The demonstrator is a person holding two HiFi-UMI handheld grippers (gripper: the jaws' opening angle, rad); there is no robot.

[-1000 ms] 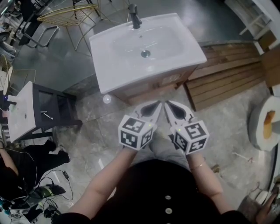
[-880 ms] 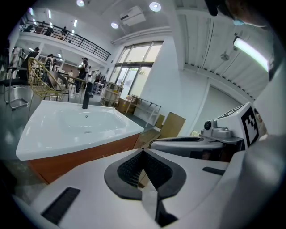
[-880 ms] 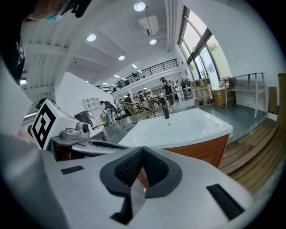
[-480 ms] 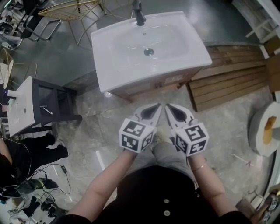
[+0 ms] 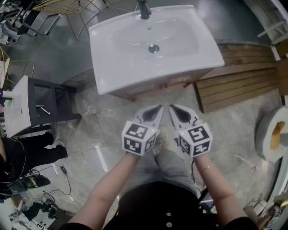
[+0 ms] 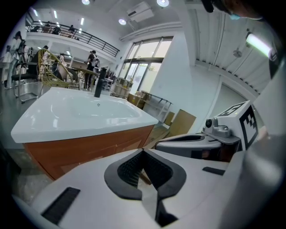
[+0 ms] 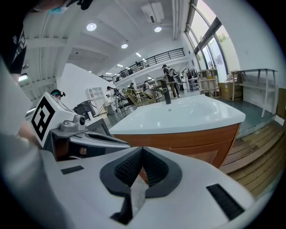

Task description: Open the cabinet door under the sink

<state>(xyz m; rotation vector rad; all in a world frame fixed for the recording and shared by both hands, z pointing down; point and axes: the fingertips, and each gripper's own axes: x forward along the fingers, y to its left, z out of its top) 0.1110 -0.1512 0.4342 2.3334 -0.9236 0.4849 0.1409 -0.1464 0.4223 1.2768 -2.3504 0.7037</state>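
Note:
A white sink [image 5: 153,42] with a black tap [image 5: 143,9] tops a brown wooden cabinet [image 5: 162,86], whose front also shows in the left gripper view [image 6: 89,150] and the right gripper view [image 7: 201,143]. My left gripper [image 5: 158,108] and right gripper [image 5: 173,108] hang side by side over the floor, a short way in front of the cabinet and apart from it. Both are shut with nothing between the jaws. The cabinet door looks closed.
A small dark stand with a white top [image 5: 31,108] sits at the left. Wooden slats [image 5: 238,76] lie on the floor to the right of the cabinet. A round white object [image 5: 272,134] stands at the far right. Cables [image 5: 31,188] lie at lower left.
The view has drawn closer to the sink, which now looks larger and higher in the frame. Both grippers stay side by side and shut.

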